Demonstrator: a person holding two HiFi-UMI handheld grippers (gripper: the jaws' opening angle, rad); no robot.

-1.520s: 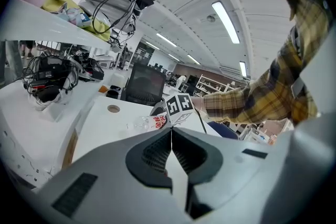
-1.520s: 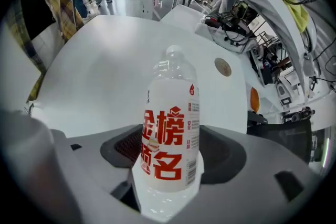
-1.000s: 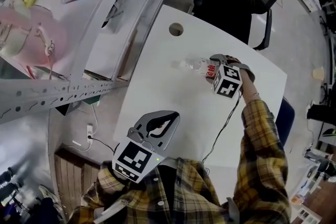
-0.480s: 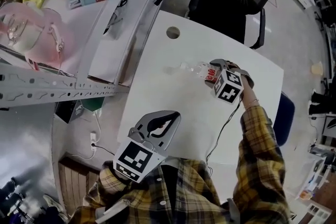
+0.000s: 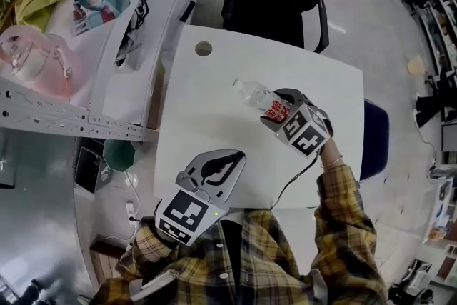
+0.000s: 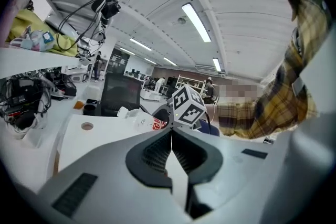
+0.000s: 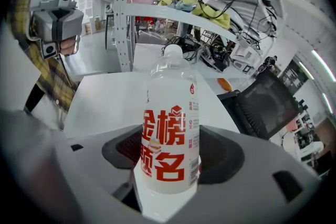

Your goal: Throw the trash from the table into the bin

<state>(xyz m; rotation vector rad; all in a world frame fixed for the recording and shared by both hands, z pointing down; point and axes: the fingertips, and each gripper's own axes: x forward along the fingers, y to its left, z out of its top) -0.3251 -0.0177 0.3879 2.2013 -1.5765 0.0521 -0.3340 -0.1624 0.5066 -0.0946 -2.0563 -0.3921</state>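
Clear red-labelled plastic bottle (image 7: 170,134) sits clamped in the right gripper (image 5: 278,111); its jaws have just been closing. Left gripper (image 6: 171,134), nearer, is closed, empty.

We are recording bright, even indoor light, coming from ceiling light strips (image 6: 196,22) overhead. The white table (image 5: 214,118) is glaring mildly, with faint soft shadows. Fisheye distortion is bending every edge; corners are vignetting dark. Close foregrounds in both gripper views are blurring.
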